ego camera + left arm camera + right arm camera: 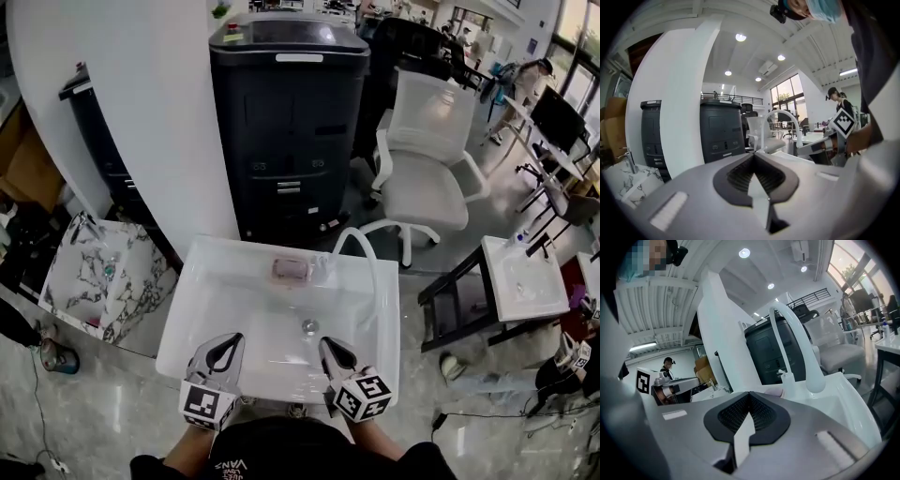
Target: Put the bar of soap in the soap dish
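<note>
A pink bar of soap [291, 270] lies on the back ledge of the white sink [192, 323], left of the curved white faucet [367, 262]. A clear soap dish seems to be under it; I cannot tell for sure. My left gripper [229, 339] and right gripper [329, 343] hover side by side over the sink's near edge, both shut and empty. In the left gripper view the left gripper [753, 154] has its jaws closed tip to tip, with the faucet [787, 118] beyond. The right gripper [749, 393] is likewise closed, the faucet [794, 338] close ahead, and a pinkish edge of the soap [774, 391] shows behind its tips.
A tall black cabinet [286, 122] stands right behind the sink, a white pillar [141, 122] to its left and a white office chair [427, 159] to its right. A marble-patterned basin [98, 277] sits at the left, another white basin [525, 277] at the right. The drain [308, 326] is mid-bowl.
</note>
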